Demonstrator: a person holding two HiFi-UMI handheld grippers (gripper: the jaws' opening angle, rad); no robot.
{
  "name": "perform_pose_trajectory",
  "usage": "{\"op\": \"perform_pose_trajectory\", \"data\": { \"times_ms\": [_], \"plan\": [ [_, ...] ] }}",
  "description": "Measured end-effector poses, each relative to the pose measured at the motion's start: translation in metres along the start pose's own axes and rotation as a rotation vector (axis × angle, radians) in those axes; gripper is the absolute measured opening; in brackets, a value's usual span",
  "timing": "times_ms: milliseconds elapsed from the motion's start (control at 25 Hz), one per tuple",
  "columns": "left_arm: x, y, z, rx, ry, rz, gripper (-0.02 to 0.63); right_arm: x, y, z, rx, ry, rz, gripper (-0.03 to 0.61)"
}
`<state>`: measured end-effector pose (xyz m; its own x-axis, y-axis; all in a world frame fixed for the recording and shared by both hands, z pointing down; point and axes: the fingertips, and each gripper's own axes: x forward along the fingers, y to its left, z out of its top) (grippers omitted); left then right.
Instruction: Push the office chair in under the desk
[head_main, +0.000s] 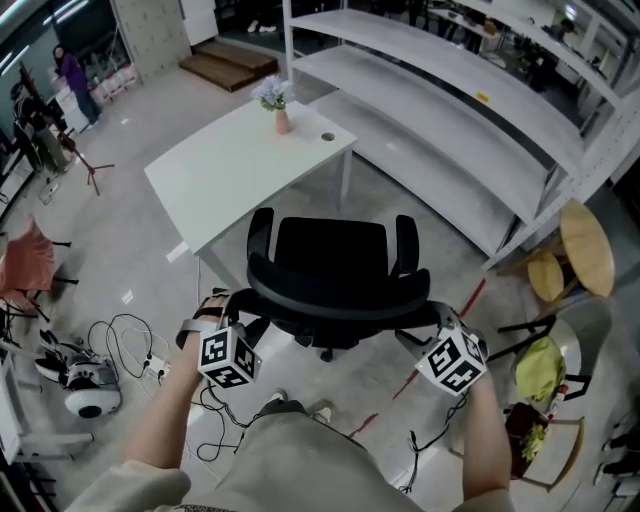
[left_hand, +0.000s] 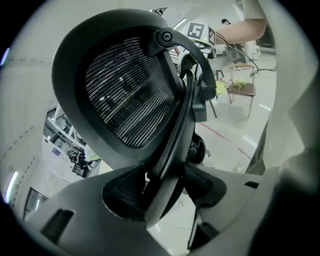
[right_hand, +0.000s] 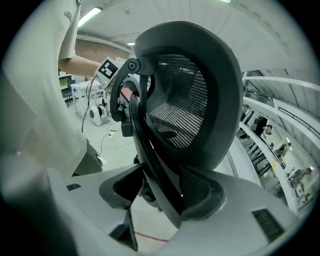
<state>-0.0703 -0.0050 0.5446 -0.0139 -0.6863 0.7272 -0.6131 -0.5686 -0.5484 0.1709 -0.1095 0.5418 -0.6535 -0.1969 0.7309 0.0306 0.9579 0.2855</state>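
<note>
- Fingers (left_hand: 75, 215) of the left gripper (left_hand: 161, 192) are pinched on the rim of the office chair (left_hand: 125, 95), at the mesh backrest, which rises between them.
- Fingers (right_hand: 250, 220) of the right gripper (right_hand: 162, 195) clamp the backrest's opposite rim the same way.
- From the head view, both sets of fingertips are hidden behind the marker cubes and the backrest's top bar.
- Most of the chair's base is covered by the seat.
- Office chair faces the desk (head_main: 230, 170), just short of its near edge and toward the right corner. Whether the armrests touch that edge cannot be told.
- Vase of flowers (head_main: 278, 100) stands at the desk's far corner.
</note>
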Motion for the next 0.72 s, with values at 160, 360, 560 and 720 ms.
{"op": "perform_pose_trajectory", "data": {
  "times_ms": [160, 360, 560, 720],
  "plan": [
    [-0.001, -0.003, 0.005, 0.004, -0.001, 0.011, 0.235, -0.002, -0.006, -0.003, -0.025, -0.015, 0.005, 0.236],
    [-0.001, -0.005, 0.015, 0.007, -0.022, 0.053, 0.233, 0.000, -0.021, -0.008, -0.043, -0.030, 0.006, 0.245],
    [0.005, -0.004, 0.021, -0.037, -0.001, 0.076, 0.239, 0.008, -0.037, -0.011, -0.070, -0.053, 0.052, 0.247],
    [0.014, 0.001, 0.030, -0.068, 0.014, 0.090, 0.241, 0.012, -0.059, -0.015, -0.109, -0.069, 0.088, 0.242]
  ]
}}
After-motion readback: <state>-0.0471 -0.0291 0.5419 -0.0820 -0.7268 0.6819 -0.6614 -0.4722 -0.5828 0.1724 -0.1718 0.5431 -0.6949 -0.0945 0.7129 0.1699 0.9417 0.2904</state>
